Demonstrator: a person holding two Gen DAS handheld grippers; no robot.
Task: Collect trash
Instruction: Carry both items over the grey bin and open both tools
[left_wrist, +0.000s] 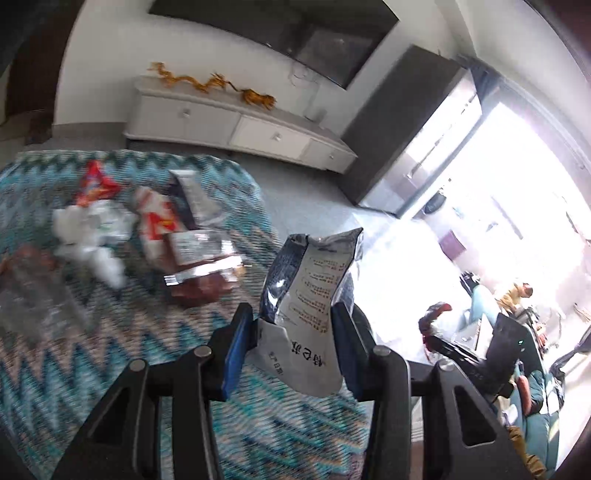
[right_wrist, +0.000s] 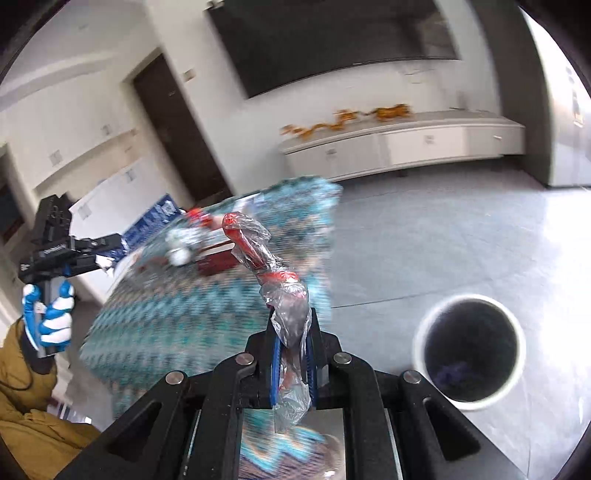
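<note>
In the left wrist view, the left gripper (left_wrist: 295, 345) squeezes a silver snack bag (left_wrist: 312, 295) that stands tall above the zigzag cloth (left_wrist: 155, 354); no bin shows here. In the right wrist view, the right gripper (right_wrist: 293, 354), almost closed, pinches a long crinkly plastic wrapper (right_wrist: 275, 273) pointing up and away. The trash bin (right_wrist: 469, 350) sits on the floor just right of these fingers, so this hand looks nearer.

Wrappers (left_wrist: 155, 229) mid-left on cloth (left_wrist: 110, 350) blurred; bin (right_wrist: 469, 347) contents lower right dark, unreadable; coat (right_wrist: 26, 406) cut off lower left.
</note>
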